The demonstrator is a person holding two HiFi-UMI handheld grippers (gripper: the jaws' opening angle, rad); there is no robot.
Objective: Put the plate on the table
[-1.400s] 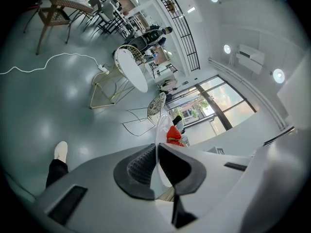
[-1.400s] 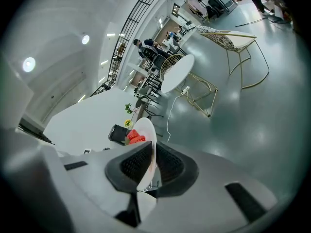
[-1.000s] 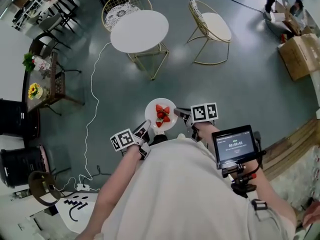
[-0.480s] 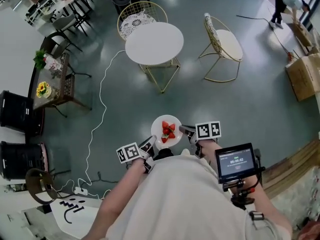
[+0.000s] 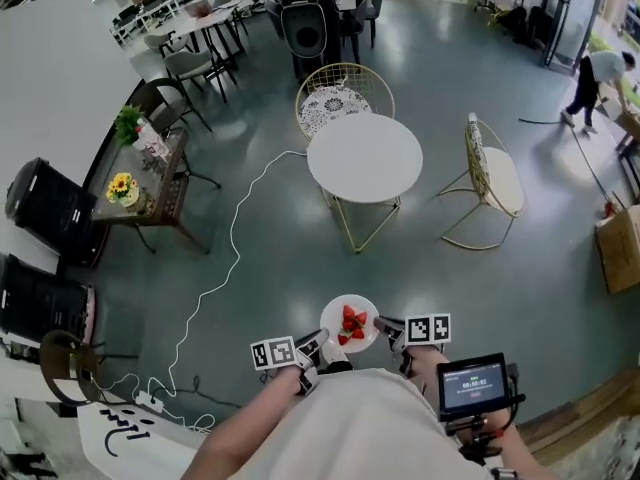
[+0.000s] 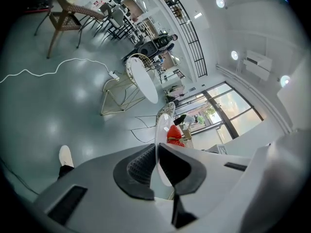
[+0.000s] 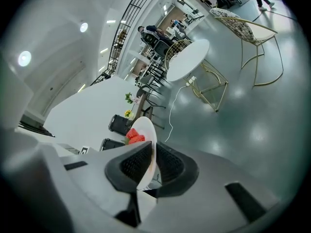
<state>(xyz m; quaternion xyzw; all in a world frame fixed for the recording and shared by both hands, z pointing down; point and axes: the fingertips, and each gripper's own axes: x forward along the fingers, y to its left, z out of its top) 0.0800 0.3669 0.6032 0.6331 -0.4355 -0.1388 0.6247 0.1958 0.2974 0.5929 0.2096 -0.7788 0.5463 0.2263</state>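
I carry a small white plate (image 5: pixel 335 318) with red strawberries (image 5: pixel 352 324) on it, held level in front of my body. My left gripper (image 5: pixel 318 344) is shut on the plate's left rim (image 6: pixel 157 130), and my right gripper (image 5: pixel 385 328) is shut on its right rim (image 7: pixel 148 130). The strawberries (image 6: pixel 174 133) show past the left jaws and as red fruit (image 7: pixel 135 137) past the right jaws. The round white table (image 5: pixel 364 157) stands ahead on gold wire legs, well apart from the plate. It appears as a white disc (image 6: pixel 144 81) in the left gripper view and as a tabletop (image 7: pixel 187 61) in the right.
Two gold wire chairs (image 5: pixel 344 99) (image 5: pixel 493 180) flank the round table. A white cable (image 5: pixel 222 268) snakes across the grey floor at left. A wooden side table with flowers (image 5: pixel 140 183) and black chairs (image 5: pixel 45 211) stand at left. A person (image 5: pixel 598 76) bends over at far right.
The view has tilted up and forward: the round table and chairs slid down toward the middle of the frame, and more of the room shows. The plate stays held between both grippers.
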